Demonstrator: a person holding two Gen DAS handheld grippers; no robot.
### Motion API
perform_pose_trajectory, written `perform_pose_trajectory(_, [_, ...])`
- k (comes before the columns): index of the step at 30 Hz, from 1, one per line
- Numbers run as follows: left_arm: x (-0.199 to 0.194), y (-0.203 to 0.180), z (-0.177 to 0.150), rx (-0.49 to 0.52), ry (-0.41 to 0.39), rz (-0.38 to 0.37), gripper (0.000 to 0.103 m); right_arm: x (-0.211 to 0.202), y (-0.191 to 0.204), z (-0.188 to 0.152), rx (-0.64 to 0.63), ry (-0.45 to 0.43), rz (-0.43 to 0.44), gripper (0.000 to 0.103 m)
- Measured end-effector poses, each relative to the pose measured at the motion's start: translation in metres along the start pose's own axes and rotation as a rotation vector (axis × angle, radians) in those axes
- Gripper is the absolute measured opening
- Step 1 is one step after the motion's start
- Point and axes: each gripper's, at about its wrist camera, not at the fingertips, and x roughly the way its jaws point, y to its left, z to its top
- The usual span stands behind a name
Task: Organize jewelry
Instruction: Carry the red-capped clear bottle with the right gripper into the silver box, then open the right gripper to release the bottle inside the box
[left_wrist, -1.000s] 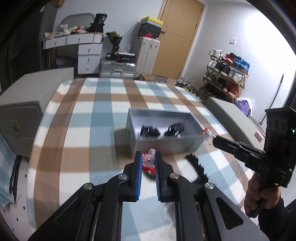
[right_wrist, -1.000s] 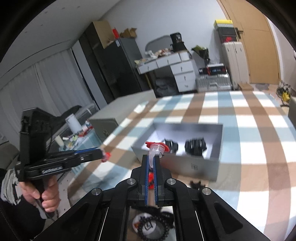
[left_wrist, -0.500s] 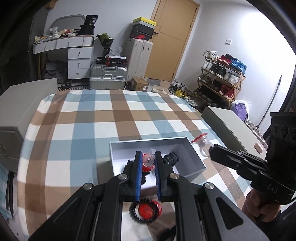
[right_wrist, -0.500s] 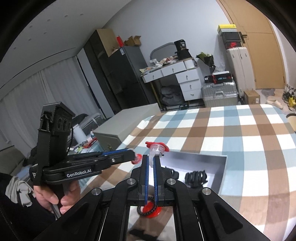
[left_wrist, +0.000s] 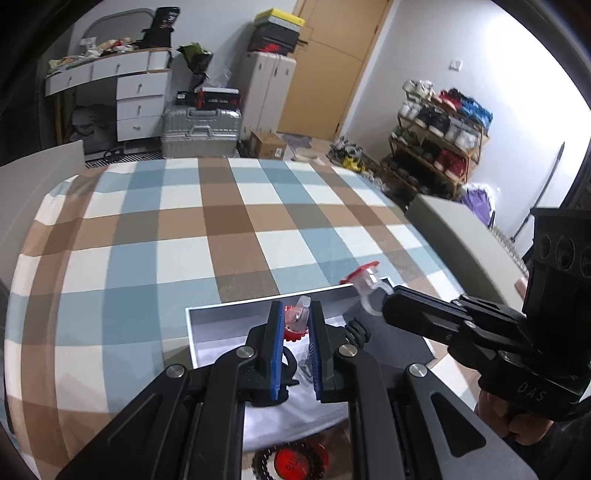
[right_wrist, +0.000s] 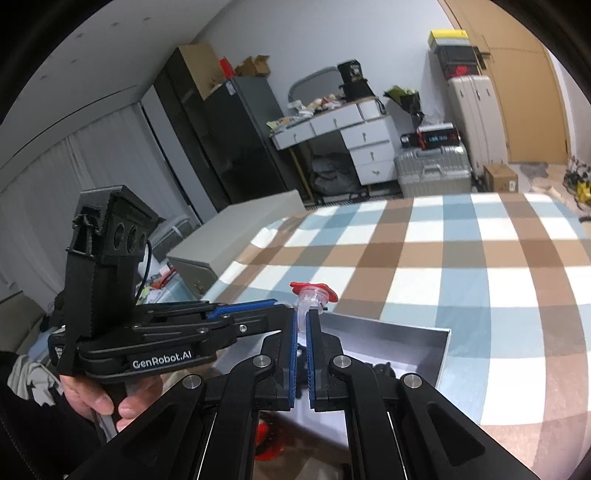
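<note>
Spreading across both views is the big checked bedspread in blue, brown and white squares (left_wrist: 229, 236), the bed under all the action. On it, near the cameras, sits the shallow grey open-topped rectangular box (left_wrist: 236, 317), seen from the right wrist too (right_wrist: 424, 336). Inside it lie dark black jewelry pieces (left_wrist: 356, 330), partly hidden behind the tongs, so their exact shape cannot be told.

Over on the right of the left-wrist view comes the right tongs (left_wrist: 382, 304), black with a hand gripping the handle below; they are clenched on a clear plastic ring with a flat red top (left_wrist: 365, 282), held just above the far right corner of the box. From its own camera the right tongs (right_wrist: 303, 325) show blue pads pressed close on the ring's clear band, red top (right_wrist: 314, 290) poking up beyond the tips.

The left tongs (left_wrist: 297, 321) are grasping a second clear ring with a red jewel (left_wrist: 295, 319) between blue-lined pads, hanging over the box interior. In the right-wrist view the left tongs (right_wrist: 258, 312) reach in from the left, tips just beside the right tongs.

Nearest of all, on the bedspread below the left tongs, a black beaded bracelet around a red disc (left_wrist: 291, 461) peeks out.
</note>
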Motion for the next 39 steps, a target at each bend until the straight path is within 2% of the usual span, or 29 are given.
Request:
perform_pose_trajectory(11, [0.016,0.004,0.000,-0.017,0.049,-0.026,0.008,0.022,-0.014,-0.009,0.018,0.073,-0.025,0.004])
perform_pose_trajectory(21, [0.024,0.001,0.004,0.002,0.064,-0.024,0.009,0.025,-0.017,-0.014,0.031,0.083,-0.055,0.008])
perform_pose_trajectory(22, [0.024,0.000,0.004,0.004,0.067,-0.018,0.011,0.023,-0.017,-0.014,0.034,0.075,-0.059,0.010])
perform_pose_trajectory(24, [0.024,-0.001,0.003,0.002,0.074,-0.017,0.018,0.018,-0.020,-0.014,0.052,0.061,-0.057,0.019])
perform_pose_trajectory(26, [0.021,0.001,0.003,-0.013,0.070,-0.022,0.038,0.010,-0.022,-0.015,0.070,0.043,-0.061,0.025])
perform_pose_trajectory(28, [0.014,0.002,0.002,-0.030,0.049,-0.027,0.045,-0.002,-0.023,-0.018,0.080,0.012,-0.076,0.028])
perform_pose_trajectory(30, [0.009,0.003,0.002,-0.035,0.033,-0.016,0.047,-0.012,-0.022,-0.020,0.082,-0.014,-0.081,0.039])
perform_pose_trajectory(33, [0.003,0.001,0.000,-0.032,0.013,0.014,0.049,-0.026,-0.018,-0.021,0.072,-0.037,-0.112,0.043])
perform_pose_trajectory(35, [-0.002,-0.001,-0.003,-0.034,0.005,0.032,0.060,-0.034,-0.016,-0.022,0.081,-0.055,-0.115,0.043])
perform_pose_trajectory(37, [-0.006,-0.003,-0.003,-0.032,-0.004,0.048,0.064,-0.041,-0.015,-0.021,0.090,-0.075,-0.115,0.044])
perform_pose_trajectory(39, [-0.011,-0.006,-0.004,-0.020,-0.013,0.056,0.065,-0.047,-0.010,-0.022,0.083,-0.088,-0.121,0.051])
